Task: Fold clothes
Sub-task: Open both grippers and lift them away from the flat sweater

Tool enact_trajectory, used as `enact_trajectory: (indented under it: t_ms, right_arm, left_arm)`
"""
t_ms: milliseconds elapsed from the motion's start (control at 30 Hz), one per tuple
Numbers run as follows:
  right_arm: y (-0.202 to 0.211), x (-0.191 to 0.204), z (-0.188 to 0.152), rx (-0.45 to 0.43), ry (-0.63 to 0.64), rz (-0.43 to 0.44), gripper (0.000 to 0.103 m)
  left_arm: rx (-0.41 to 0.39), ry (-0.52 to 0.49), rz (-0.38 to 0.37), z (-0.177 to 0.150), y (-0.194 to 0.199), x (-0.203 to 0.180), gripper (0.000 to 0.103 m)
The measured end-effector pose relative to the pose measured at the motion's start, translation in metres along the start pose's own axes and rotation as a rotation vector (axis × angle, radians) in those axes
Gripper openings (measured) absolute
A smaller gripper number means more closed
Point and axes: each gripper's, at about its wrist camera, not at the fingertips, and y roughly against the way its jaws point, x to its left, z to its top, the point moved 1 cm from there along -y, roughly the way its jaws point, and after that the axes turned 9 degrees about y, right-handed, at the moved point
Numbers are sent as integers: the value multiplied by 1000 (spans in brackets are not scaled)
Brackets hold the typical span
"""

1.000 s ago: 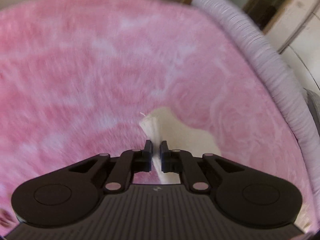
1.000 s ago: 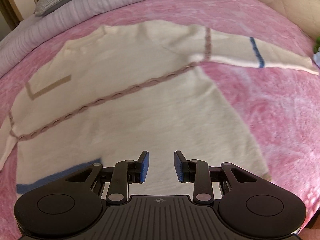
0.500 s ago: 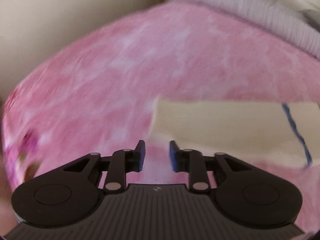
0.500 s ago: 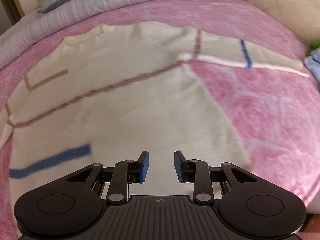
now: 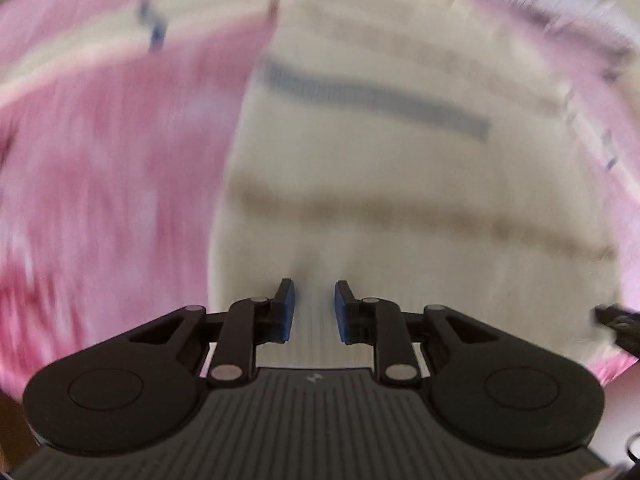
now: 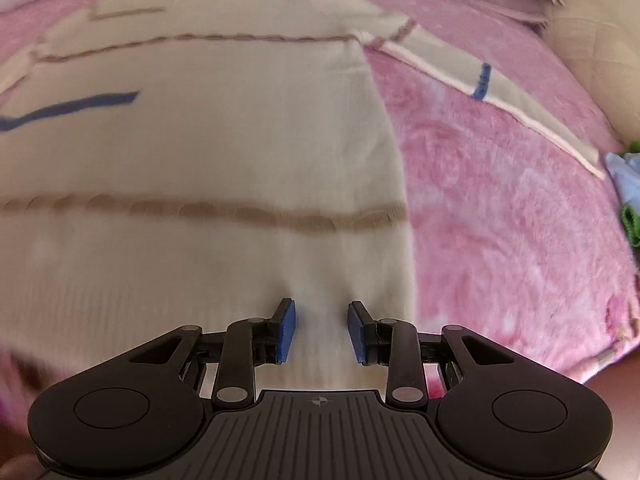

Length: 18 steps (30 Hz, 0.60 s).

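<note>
Sweater (image 6: 208, 152), cream with brown and blue stripes, lies spread flat on the pink blanket (image 6: 500, 216) of the bed. Left claw (image 5: 311, 308) hangs over its body, jaws just opening, nothing between them. Right claw (image 6: 322, 330) hangs spread and empty near the sweater's side edge.

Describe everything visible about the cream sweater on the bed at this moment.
The cream sweater looks like a soft knit and lies spread flat, unfolded, on the pink fleecy blanket. Tan braided stripes cross the chest and lower body, with a short blue bar and a tan corner mark on the torso. One sleeve stretches out flat to the side with a blue band. Both views are blurred. The right gripper and left gripper hang over its lower body, jaws apart, gripping nothing.
</note>
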Motion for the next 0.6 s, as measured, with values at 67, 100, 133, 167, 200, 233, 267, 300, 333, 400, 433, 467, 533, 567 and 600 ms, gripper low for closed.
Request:
enact_trajectory:
  t_ms: [67, 100, 133, 167, 200, 233, 267, 300, 333, 400, 433, 467, 533, 567, 600]
  right_arm:
    - [9, -11, -18, 9, -3, 55, 32]
    - [16, -21, -25, 23, -23, 87, 32]
    - [24, -31, -29, 38, -49, 105, 32]
    - [33, -42, -33, 49, -78, 109, 32]
    - [45, -53, -33, 34, -102, 109, 32]
    - [60, -64, -30, -1, -123, 108, 32]
    - [75, -76, -28, -35, -144, 107, 32]
    - [91, -87, -23, -76, -162, 108, 32]
    - [108, -97, -16, -118, -176, 115, 32]
    - [140, -111, 4, -193, -192, 146, 32]
    - [157, -115, 16, -224, -194, 164, 32]
    - [173, -117, 27, -250, -192, 180, 32]
    - [204, -117, 46, -294, -170, 211, 32]
    - [217, -117, 54, -314, -155, 224, 32]
    - [229, -114, 60, -329, -138, 230, 32]
  left_arm:
    - [-8, 15, 57, -18, 18, -6, 18]
    - [-4, 23, 83, -24, 27, -9, 18]
    - [-6, 34, 105, -30, 40, -14, 18]
    - [-20, 44, 119, -35, 57, -21, 18]
    - [-37, 51, 127, -37, 74, -28, 18]
    - [-59, 54, 129, -37, 91, -36, 18]
    - [-84, 54, 128, -37, 109, -44, 18]
    - [-105, 49, 131, -35, 125, -54, 18]
    - [-122, 40, 136, -31, 139, -63, 18]
    - [-155, 24, 152, -23, 165, -81, 18]
    - [-173, 19, 166, -19, 178, -90, 18]
    - [-190, 17, 172, -16, 192, -98, 18]
    - [-221, 16, 172, -10, 218, -111, 22]
    - [-233, 18, 170, -7, 229, -116, 24]
    - [-246, 20, 170, -5, 239, -122, 27]
